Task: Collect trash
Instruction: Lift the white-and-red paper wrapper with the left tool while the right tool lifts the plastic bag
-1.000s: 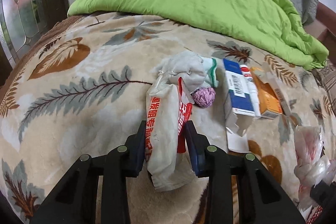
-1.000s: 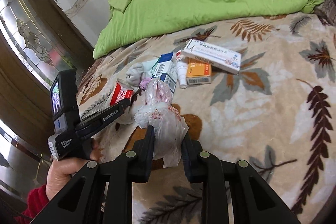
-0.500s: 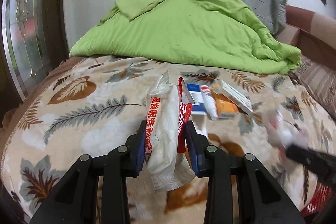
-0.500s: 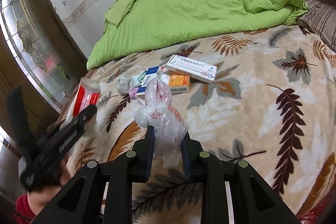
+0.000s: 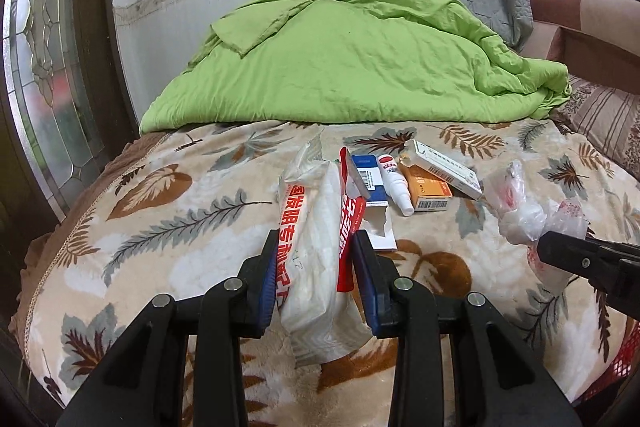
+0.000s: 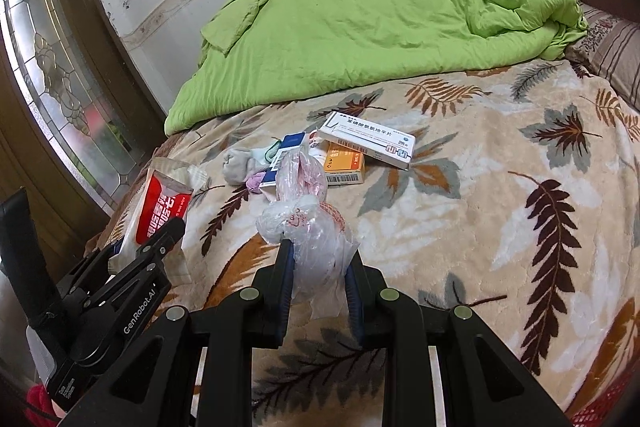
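Our left tool (image 5: 315,269) is clamped on the soft, light wet-wipe pack (image 5: 316,227); our right tool (image 6: 319,285) pinches a crinkly, slippery plastic bag (image 6: 308,223). Stiff medicine boxes (image 6: 370,139) lie at twelve o'clock on the bed (image 6: 500,187); we would grip them across their flat sides.

Both grippers matte black plastic w/ angular, strut-like arms. Left gripper (image 5: 316,271): blue pads inside each finger, round silver screws on finger bases and arms. Right gripper (image 6: 320,283): same build, blue pads, silver screws. From right wrist cam, left unit's side has white "GenRobot.AI" lettering, more small white text lower on handle. Bit of red sleeve (image 6: 38,399) at bottom-left corner.
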Tool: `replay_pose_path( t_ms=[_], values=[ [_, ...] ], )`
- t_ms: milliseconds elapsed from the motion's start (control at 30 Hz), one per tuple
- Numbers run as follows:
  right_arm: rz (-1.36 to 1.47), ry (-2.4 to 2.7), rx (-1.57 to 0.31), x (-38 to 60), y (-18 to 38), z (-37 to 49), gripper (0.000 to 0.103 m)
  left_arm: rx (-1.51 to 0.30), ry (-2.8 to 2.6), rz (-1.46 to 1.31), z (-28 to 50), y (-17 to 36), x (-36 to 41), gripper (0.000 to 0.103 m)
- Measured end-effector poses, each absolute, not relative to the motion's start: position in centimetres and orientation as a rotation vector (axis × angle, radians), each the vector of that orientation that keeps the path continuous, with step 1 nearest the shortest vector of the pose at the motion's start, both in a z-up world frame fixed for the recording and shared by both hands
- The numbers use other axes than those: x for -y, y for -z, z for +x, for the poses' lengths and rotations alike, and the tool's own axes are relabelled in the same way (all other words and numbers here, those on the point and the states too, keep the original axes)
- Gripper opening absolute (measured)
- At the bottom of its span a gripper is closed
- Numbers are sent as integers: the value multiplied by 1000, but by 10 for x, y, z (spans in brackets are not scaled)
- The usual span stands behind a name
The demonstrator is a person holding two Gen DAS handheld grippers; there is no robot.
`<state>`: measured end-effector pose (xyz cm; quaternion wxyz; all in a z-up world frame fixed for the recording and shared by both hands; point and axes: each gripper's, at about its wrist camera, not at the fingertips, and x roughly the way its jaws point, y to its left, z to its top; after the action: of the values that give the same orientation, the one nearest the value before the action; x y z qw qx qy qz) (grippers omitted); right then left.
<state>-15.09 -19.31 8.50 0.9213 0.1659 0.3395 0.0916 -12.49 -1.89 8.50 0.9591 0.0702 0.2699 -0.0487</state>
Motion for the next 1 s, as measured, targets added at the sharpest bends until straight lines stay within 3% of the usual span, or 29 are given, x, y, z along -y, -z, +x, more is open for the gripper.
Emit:
replay_pose_path(
  t_ms=[1000],
  values=[
    [349,-195,-697,193,-83,-149,26,-539,103,162,-123,-83,24,34]
  ],
)
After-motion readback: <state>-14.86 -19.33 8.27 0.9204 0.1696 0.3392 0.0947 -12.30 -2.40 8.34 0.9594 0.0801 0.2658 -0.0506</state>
